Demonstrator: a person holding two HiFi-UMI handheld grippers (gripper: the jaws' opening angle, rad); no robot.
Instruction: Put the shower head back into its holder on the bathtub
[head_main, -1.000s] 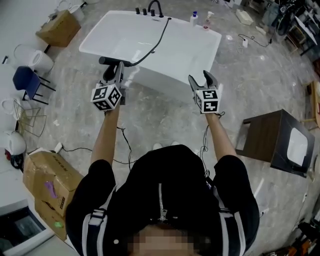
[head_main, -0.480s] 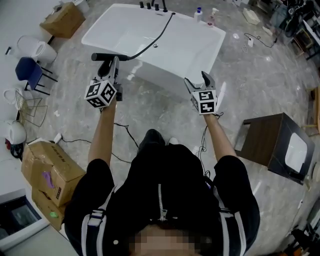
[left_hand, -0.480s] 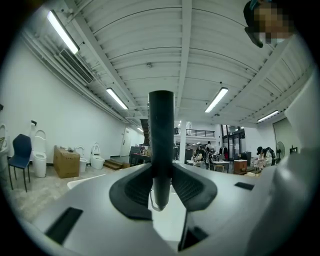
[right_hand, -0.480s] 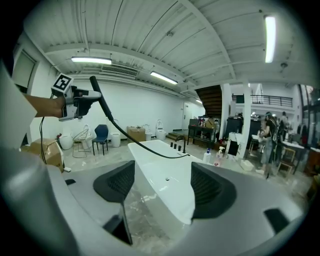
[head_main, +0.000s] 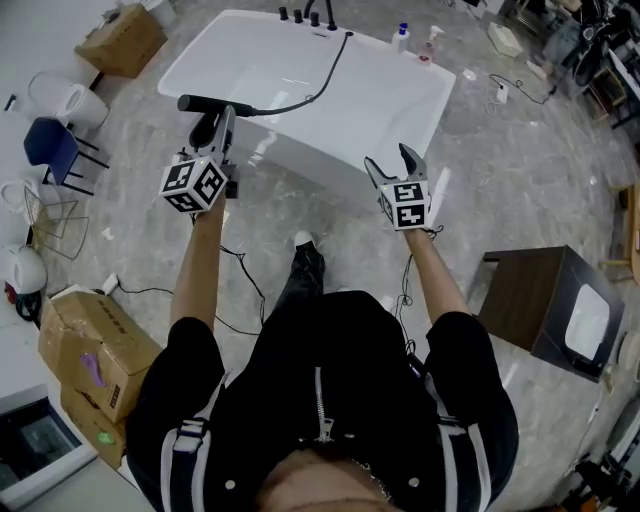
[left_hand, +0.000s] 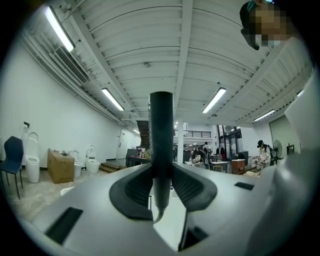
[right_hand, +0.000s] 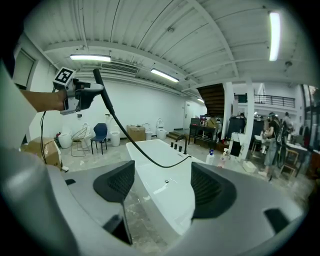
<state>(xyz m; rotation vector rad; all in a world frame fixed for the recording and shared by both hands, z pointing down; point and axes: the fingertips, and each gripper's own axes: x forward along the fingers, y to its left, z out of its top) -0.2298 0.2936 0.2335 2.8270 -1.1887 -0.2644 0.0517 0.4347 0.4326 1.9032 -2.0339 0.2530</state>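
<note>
A black shower head (head_main: 203, 103) on a black hose (head_main: 322, 70) is held over the near left corner of the white bathtub (head_main: 395, 95). My left gripper (head_main: 217, 120) is shut on its handle (left_hand: 161, 145), which stands upright between the pads. The hose runs across the tub to the black tap fittings (head_main: 306, 16) on the far rim. My right gripper (head_main: 392, 164) hovers open and empty before the tub's near edge. In the right gripper view the left gripper (right_hand: 80, 96) holds the shower head (right_hand: 97, 78) up at left, and the hose (right_hand: 142, 154) sags to the taps (right_hand: 180, 145).
Two bottles (head_main: 402, 38) stand on the tub's far right corner. Cardboard boxes (head_main: 124, 38) (head_main: 92, 352), a blue chair (head_main: 52, 146) and white toilets (head_main: 66, 96) line the left side. A dark wooden stool (head_main: 553, 298) stands to my right. A cable (head_main: 245, 275) trails on the floor.
The person has stepped closer to the tub. My left gripper has carried the shower head left and slightly up. My right gripper has shifted forward toward the tub edge.
</note>
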